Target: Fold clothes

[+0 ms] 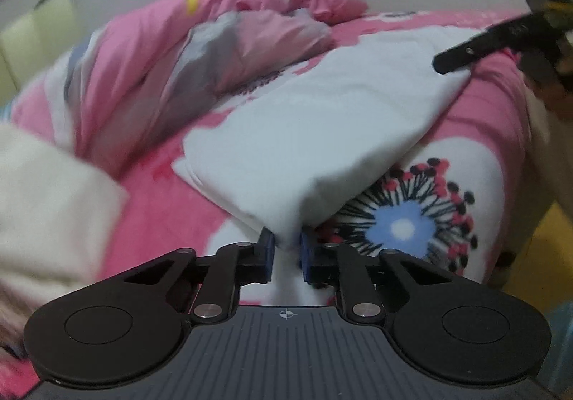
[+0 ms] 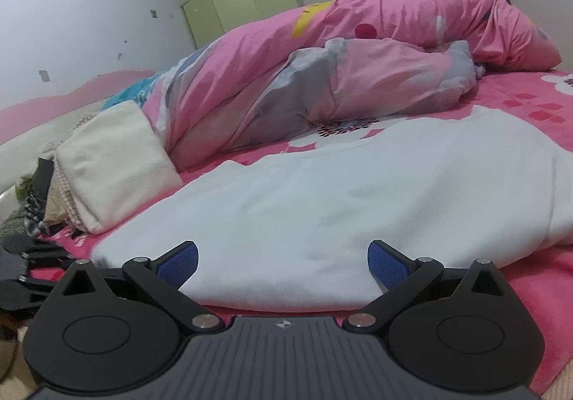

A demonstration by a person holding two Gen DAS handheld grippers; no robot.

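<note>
Spread across the pink flower-print bed sheet, a white cotton garment is lying half-folded. Left gripper fingers are pinching its near corner, probably to carry a fold over. Right gripper fingers are standing wide apart, holding nothing, at the garment's near edge.

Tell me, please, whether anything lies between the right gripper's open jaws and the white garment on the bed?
Nothing visible does. The right gripper sits with its jaws spread at the near edge of the white garment; only pink bedsheet shows below it. The folded cream garment lies off to the left.

White garment; pink floral bedsheet; pink-and-grey quilt; cream folded cloth; pale-green wardrobe.
</note>
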